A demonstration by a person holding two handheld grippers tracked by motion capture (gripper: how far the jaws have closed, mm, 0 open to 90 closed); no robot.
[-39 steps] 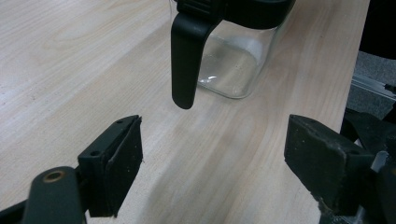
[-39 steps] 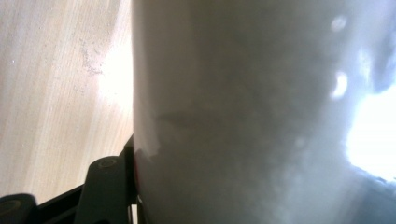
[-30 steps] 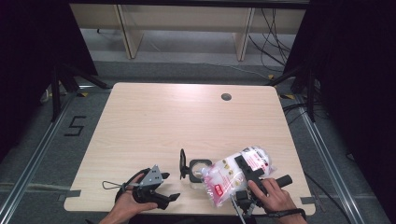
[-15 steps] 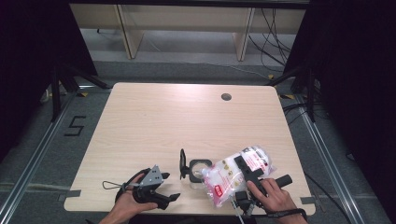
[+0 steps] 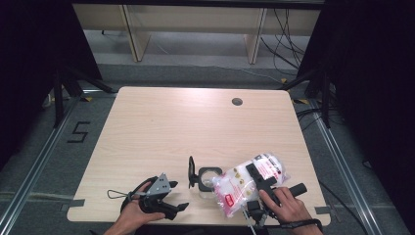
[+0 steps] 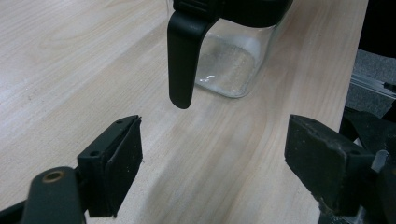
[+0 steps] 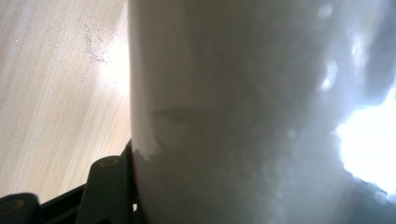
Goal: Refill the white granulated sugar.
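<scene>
Nothing shifted: crinkly plastic bag [image 5: 249, 183] clamped in right gripper [image 5: 258, 182]; left gripper [image 6: 212, 154] agape, empty, near glass jar [image 6: 231, 60].

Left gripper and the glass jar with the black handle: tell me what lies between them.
Nothing but bare table. In the left gripper view, the open left gripper faces the glass jar across plain wood; the high view shows the same gap.

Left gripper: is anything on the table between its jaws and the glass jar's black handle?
Nothing visible. The left gripper stands open over bare table, with the jar and its handle straight ahead. The bag sits beyond the jar, in the right gripper.
</scene>
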